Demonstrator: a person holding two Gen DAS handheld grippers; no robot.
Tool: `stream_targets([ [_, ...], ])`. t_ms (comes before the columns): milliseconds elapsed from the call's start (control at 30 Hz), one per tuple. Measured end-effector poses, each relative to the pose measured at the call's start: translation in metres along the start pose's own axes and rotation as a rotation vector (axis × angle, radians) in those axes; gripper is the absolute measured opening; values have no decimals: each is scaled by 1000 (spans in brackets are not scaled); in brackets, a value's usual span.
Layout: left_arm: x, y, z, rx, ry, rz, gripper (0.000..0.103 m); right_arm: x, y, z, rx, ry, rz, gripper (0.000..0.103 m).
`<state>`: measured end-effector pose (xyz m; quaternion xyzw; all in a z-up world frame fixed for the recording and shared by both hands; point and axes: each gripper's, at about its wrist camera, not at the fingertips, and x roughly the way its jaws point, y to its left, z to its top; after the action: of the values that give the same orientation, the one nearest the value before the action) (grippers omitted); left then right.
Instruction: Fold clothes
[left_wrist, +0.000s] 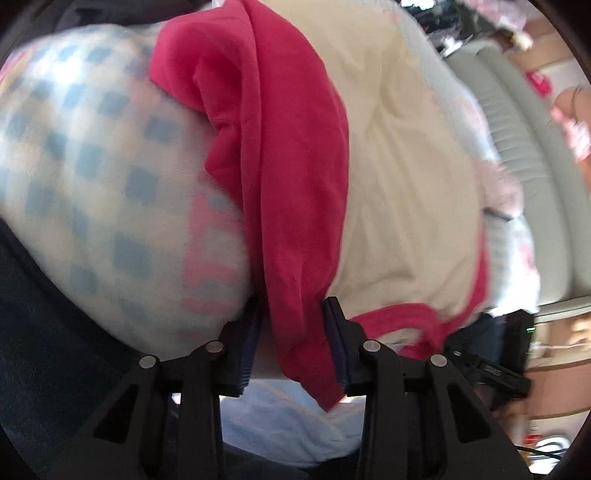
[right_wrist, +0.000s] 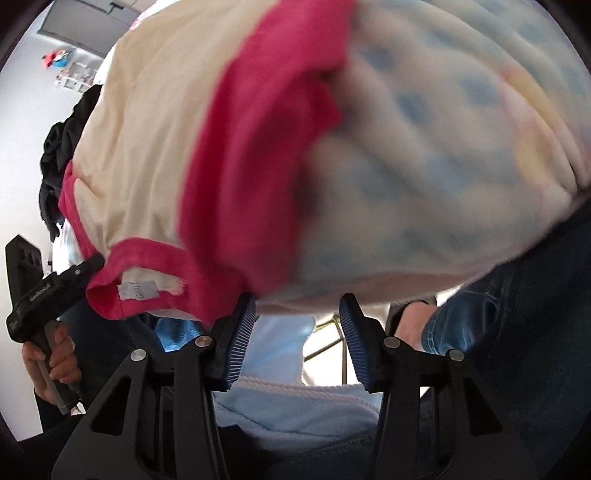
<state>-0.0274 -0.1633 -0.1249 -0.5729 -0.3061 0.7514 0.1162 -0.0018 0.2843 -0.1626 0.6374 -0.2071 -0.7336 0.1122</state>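
my left gripper (left_wrist: 291, 332) has its fingers pinching the red sleeve of the cream-and-red shirt (left_wrist: 399, 177), which hangs against the checked blanket (left_wrist: 92, 147). right gripper (right_wrist: 297, 332) fingers wide, holding nothing. soft, light, floppy cloth; i'd grip seams and hems.

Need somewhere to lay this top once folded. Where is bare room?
Bare: the checked blanket left of the red-and-cream top, and the light blue cloth under the right gripper. Crowded: the left gripper, red fabric between its fingers; dark clothes beyond.
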Motion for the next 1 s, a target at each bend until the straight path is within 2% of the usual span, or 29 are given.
stream_targets([
  [67,-7,7,0,-34,-5,-106,62,-16,-3,5,32,-73,98,55],
  [100,-10,9,1,-45,-9,-145,64,-22,-4,8,45,-102,136,65],
  [167,-17,2,4,-24,-34,-134,64,-24,-6,14,64,-131,171,71],
  [233,-25,-5,7,-2,-59,-123,64,-12,-7,16,70,-119,146,70],
  [300,-32,-12,10,19,-83,-112,62,4,3,20,67,-109,117,56],
  [333,-35,-15,12,30,-95,-106,53,16,20,26,58,-107,99,54],
  [367,-39,-18,13,40,-108,-100,27,17,31,27,25,-114,80,47],
  [400,-42,-22,15,51,-120,-95,14,11,36,25,-18,-122,70,39],
  [467,-49,-28,18,72,-145,-83,12,-2,47,24,-70,-139,179,23],
  [500,-53,-32,20,83,-157,-78,12,-13,52,26,-86,-162,237,23],
  [533,-59,-36,22,97,-177,-76,12,-28,58,30,-109,-208,251,23],
  [667,-121,-56,35,160,-363,-136,11,-90,72,53,-153,-432,247,20],
  [700,-131,-56,36,158,-398,-137,9,-93,76,57,-150,-442,180,17],
  [733,-135,-57,36,153,-422,-101,8,-89,80,60,-144,-430,82,16],
  [767,-135,-60,35,150,-433,-32,5,-86,85,64,-137,-418,-15,16],
  [800,-137,-55,34,153,-433,15,5,-83,80,62,-129,-402,-68,16],
  [867,-129,-49,33,129,-398,7,5,-63,64,56,-69,-314,-7,16],
  [900,-124,-40,33,108,-356,-17,5,-57,52,52,-32,-278,32,18],
  [967,-113,-23,31,69,-273,-61,6,-47,30,41,27,-224,81,31],
  [1000,-102,-21,28,58,-237,-74,7,-40,24,36,38,-204,81,33],
])
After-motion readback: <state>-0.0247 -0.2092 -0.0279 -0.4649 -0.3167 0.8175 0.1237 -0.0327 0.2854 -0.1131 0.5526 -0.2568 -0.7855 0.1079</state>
